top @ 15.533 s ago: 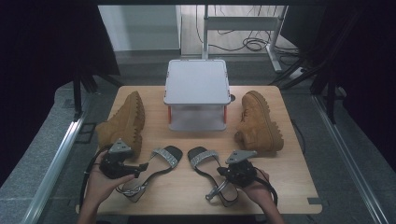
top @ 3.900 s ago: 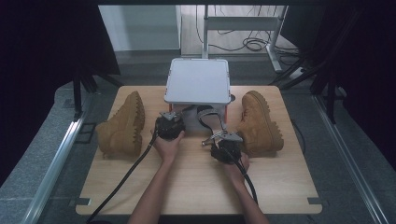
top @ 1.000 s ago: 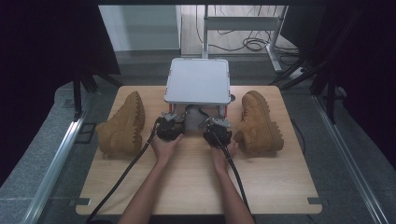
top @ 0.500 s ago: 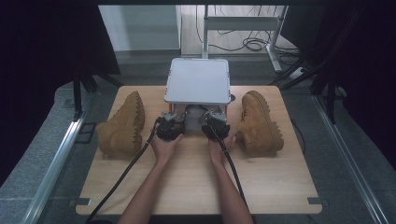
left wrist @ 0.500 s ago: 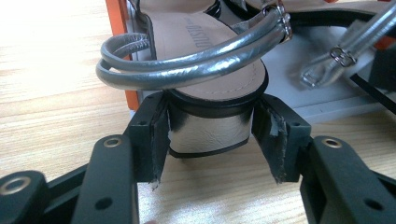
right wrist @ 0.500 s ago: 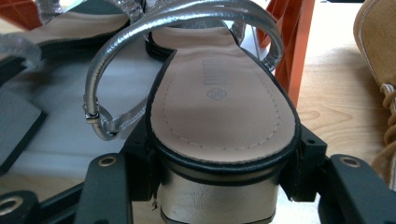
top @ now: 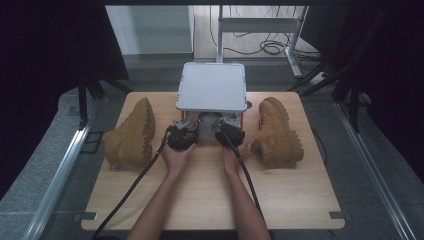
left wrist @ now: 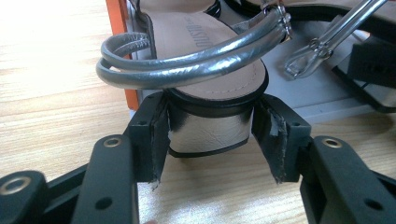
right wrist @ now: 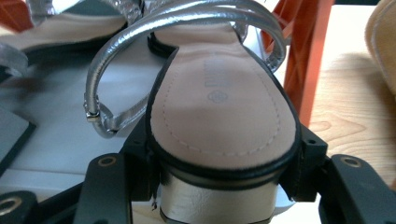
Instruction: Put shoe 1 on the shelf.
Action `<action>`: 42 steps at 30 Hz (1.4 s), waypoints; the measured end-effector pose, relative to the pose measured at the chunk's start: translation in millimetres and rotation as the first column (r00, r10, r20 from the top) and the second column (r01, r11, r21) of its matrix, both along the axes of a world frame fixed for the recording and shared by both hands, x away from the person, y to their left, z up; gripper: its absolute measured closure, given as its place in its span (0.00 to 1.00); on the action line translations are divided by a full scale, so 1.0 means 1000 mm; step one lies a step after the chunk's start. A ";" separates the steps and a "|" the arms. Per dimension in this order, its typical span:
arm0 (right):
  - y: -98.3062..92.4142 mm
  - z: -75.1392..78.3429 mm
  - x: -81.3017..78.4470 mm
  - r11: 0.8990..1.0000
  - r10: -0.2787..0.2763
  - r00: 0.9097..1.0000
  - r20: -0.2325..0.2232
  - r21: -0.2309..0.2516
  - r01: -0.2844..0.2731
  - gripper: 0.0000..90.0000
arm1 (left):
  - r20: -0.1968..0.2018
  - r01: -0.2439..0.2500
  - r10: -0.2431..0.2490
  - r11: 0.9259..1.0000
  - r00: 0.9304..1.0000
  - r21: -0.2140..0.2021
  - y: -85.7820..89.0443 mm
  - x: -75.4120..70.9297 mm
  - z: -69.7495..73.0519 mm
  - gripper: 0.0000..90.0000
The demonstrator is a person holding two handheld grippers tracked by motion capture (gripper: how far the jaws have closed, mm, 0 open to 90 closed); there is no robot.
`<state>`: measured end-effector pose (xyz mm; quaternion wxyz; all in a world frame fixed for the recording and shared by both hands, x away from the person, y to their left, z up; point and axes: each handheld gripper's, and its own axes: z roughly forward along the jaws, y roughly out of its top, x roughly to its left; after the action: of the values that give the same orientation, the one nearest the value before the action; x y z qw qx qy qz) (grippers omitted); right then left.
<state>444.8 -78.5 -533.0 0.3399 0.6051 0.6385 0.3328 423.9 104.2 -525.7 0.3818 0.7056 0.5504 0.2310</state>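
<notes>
Two silver strappy sandals with black-edged soles go heel-last into the lower tier of a small shelf point(top: 212, 86) with a white top and orange legs. My left gripper point(left wrist: 210, 140) is shut on the silver block heel of the left sandal point(left wrist: 205, 42), whose front lies on the grey lower tier point(left wrist: 317, 88). My right gripper point(right wrist: 219, 186) is shut on the heel of the right sandal point(right wrist: 222, 112). In the high view the left gripper point(top: 182, 128) and right gripper point(top: 224, 127) sit side by side at the shelf's front opening.
A tan boot point(top: 131, 134) lies left of the shelf and its mate point(top: 277, 131) lies right of it on the wooden table point(top: 210, 200). An orange leg point(right wrist: 303, 56) stands just right of the right sandal. Cables trail back along both forearms.
The right gripper has moved a little forward and left toward the shelf's opening with its sandal. The left gripper has stayed where it was.
</notes>
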 end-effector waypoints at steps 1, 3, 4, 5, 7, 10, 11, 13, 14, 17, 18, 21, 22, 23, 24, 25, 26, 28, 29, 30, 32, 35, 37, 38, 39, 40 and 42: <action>0.000 -0.001 0.001 1.000 0.003 1.000 -0.011 -0.007 -0.004 0.45 | 0.001 0.000 0.000 1.000 1.000 0.000 0.000 0.000 0.000 0.52; 0.001 -0.004 0.002 1.000 0.019 0.999 -0.028 -0.013 -0.020 0.45 | 0.001 0.001 -0.001 1.000 1.000 0.000 0.000 0.000 0.000 0.52; 0.001 -0.004 0.002 1.000 0.017 1.000 -0.026 -0.008 -0.017 0.44 | 0.001 0.001 -0.001 1.000 1.000 0.000 0.000 0.000 0.000 0.52; 0.000 -0.004 0.002 1.000 0.023 0.999 -0.027 -0.010 -0.024 0.44 | 0.001 0.001 -0.001 1.000 1.000 0.000 0.000 0.000 0.000 0.52; 0.000 -0.004 0.002 1.000 0.028 0.999 -0.027 -0.004 -0.029 0.43 | 0.000 0.001 -0.001 1.000 1.000 -0.002 0.000 0.000 0.000 0.52; -0.002 -0.002 0.001 0.999 0.048 0.997 -0.060 0.025 -0.047 0.35 | -0.034 0.010 -0.011 1.000 0.999 -0.018 0.001 0.002 -0.003 0.50; -0.002 -0.002 0.000 0.998 0.049 0.996 -0.073 0.040 -0.046 0.30 | -0.042 0.010 -0.011 1.000 0.999 -0.018 0.002 0.003 -0.004 0.47; -0.003 -0.001 -0.004 0.998 0.056 0.995 -0.082 0.047 -0.052 0.28 | -0.048 0.000 -0.001 1.000 0.999 -0.011 0.003 0.003 -0.004 0.41; -0.003 -0.001 -0.007 0.997 0.065 0.994 -0.088 0.058 -0.060 0.27 | -0.050 0.005 -0.005 1.000 0.999 -0.014 0.004 0.002 -0.003 0.39; -0.008 0.000 -0.017 0.994 0.092 0.992 -0.086 0.068 -0.087 0.26 | -0.031 0.013 -0.013 1.000 0.999 -0.007 0.005 -0.002 0.002 0.34; -0.009 0.001 -0.021 0.993 0.103 0.991 -0.090 0.071 -0.097 0.25 | -0.026 0.017 -0.017 1.000 1.000 -0.006 0.005 -0.004 0.003 0.34; -0.016 0.007 -0.032 0.990 0.124 0.990 -0.068 0.068 -0.120 0.24 | -0.029 0.033 -0.033 0.999 0.999 0.009 0.007 -0.010 0.006 0.33; -0.019 0.009 -0.035 0.990 0.127 0.990 -0.065 0.073 -0.122 0.24 | -0.031 0.040 -0.040 0.999 0.999 0.012 0.009 -0.013 0.007 0.32; -0.023 0.012 -0.040 0.988 0.137 0.989 -0.060 0.081 -0.132 0.24 | -0.030 0.048 -0.048 0.999 0.998 0.014 0.009 -0.016 0.008 0.32; -0.027 0.014 -0.044 0.986 0.146 0.988 -0.055 0.093 -0.141 0.24 | -0.026 0.056 -0.056 0.998 0.998 0.019 0.010 -0.022 0.009 0.32; -0.032 0.018 -0.050 0.982 0.161 0.986 -0.050 0.108 -0.155 0.25 | -0.024 0.063 -0.063 0.998 0.998 0.024 0.010 -0.025 0.009 0.32; -0.034 0.020 -0.053 0.981 0.167 0.985 -0.046 0.108 -0.161 0.25 | -0.024 0.071 -0.071 0.997 0.997 0.031 0.009 -0.028 0.009 0.32; -0.039 0.025 -0.060 0.976 0.193 0.981 -0.036 0.109 -0.188 0.27 | -0.025 0.094 -0.093 0.995 0.995 0.038 0.011 -0.038 0.010 0.32; -0.043 0.028 -0.067 0.972 0.211 0.977 -0.031 0.110 -0.207 0.27 | -0.025 0.100 -0.100 0.995 0.995 0.026 0.012 -0.042 0.010 0.32; -0.046 0.029 -0.071 0.969 0.224 0.974 -0.027 0.108 -0.220 0.28 | -0.025 0.105 -0.104 0.994 0.994 0.017 0.014 -0.045 0.011 0.33; -0.051 0.031 -0.079 0.964 0.248 0.968 -0.024 0.107 -0.244 0.29 | -0.024 0.114 -0.114 0.993 0.993 0.011 0.017 -0.050 0.012 0.34; -0.057 0.031 -0.088 0.959 0.267 0.963 -0.023 0.102 -0.264 0.29 | -0.023 0.125 -0.125 0.992 0.992 0.014 0.021 -0.058 0.015 0.35; -0.062 0.030 -0.094 0.956 0.281 0.960 -0.025 0.096 -0.277 0.30 | -0.021 0.136 -0.136 0.990 0.990 0.025 0.023 -0.063 0.017 0.35; -0.064 0.030 -0.096 0.955 0.284 0.959 -0.026 0.094 -0.280 0.30 | -0.020 0.141 -0.140 0.989 0.990 0.034 0.025 -0.067 0.019 0.35; -0.067 0.029 -0.099 0.954 0.288 0.957 -0.027 0.101 -0.284 0.31 | -0.018 0.146 -0.145 0.989 0.989 0.037 0.026 -0.069 0.020 0.35; -0.069 0.029 -0.100 0.952 0.292 0.956 -0.027 0.105 -0.288 0.31 | -0.016 0.147 -0.146 0.988 0.989 0.037 0.027 -0.071 0.021 0.35; -0.072 0.027 -0.104 0.950 0.297 0.954 -0.029 0.113 -0.292 0.32 | -0.012 0.149 -0.148 0.988 0.989 0.034 0.030 -0.074 0.023 0.36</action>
<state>341.1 -150.9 -505.6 0.2388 0.5278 0.7103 0.3999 349.5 134.3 -503.0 0.3830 0.7523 0.4940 0.2082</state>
